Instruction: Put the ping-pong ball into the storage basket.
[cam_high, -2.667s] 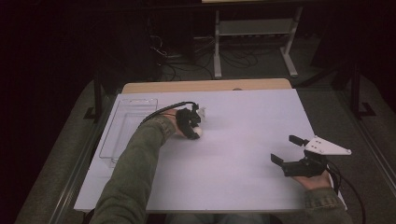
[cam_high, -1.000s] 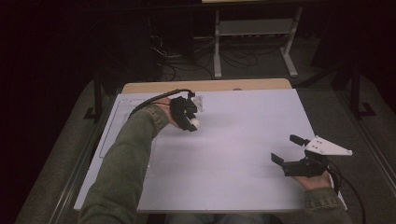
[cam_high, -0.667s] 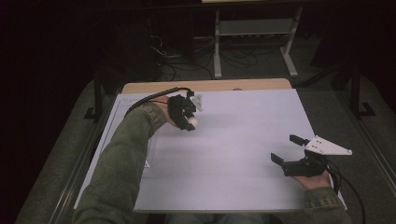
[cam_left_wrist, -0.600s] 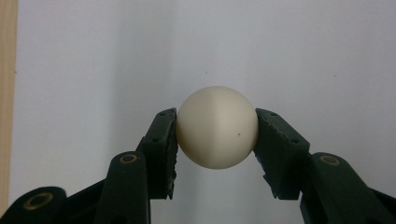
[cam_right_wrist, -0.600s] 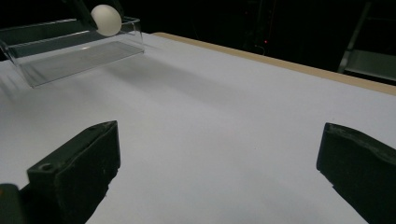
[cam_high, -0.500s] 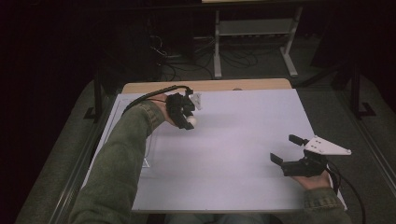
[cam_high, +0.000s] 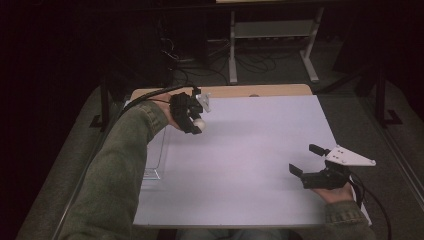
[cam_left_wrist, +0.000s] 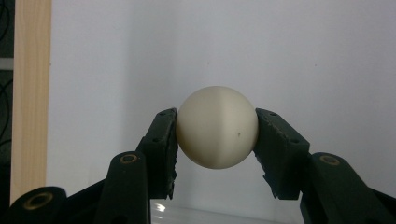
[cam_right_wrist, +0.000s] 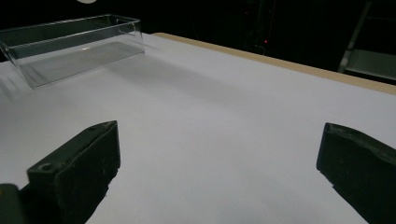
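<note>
A cream-white ball (cam_left_wrist: 217, 127) sits squeezed between both black pads of my left gripper (cam_left_wrist: 216, 140), which is shut on it. In the high view that left gripper (cam_high: 196, 124) hangs above the table's far left part with the ball (cam_high: 199, 123) at its tip. A clear plastic tray (cam_right_wrist: 70, 44) lies along the table's left side, and its near corner (cam_high: 151, 172) shows beside my left sleeve. Near the front right edge my right gripper (cam_high: 306, 161) rests low over the white sheet, jaws wide apart with nothing between them; the right gripper view (cam_right_wrist: 217, 163) shows bare sheet there.
A white sheet (cam_high: 250, 150) covers the table, with a wooden strip (cam_high: 260, 90) bare along the far edge. Beyond the table the floor is dark, with a metal stand (cam_high: 272, 30) and cables.
My left gripper has risen with the ball and drifted toward the far left of the table. The right gripper has stayed where it was.
</note>
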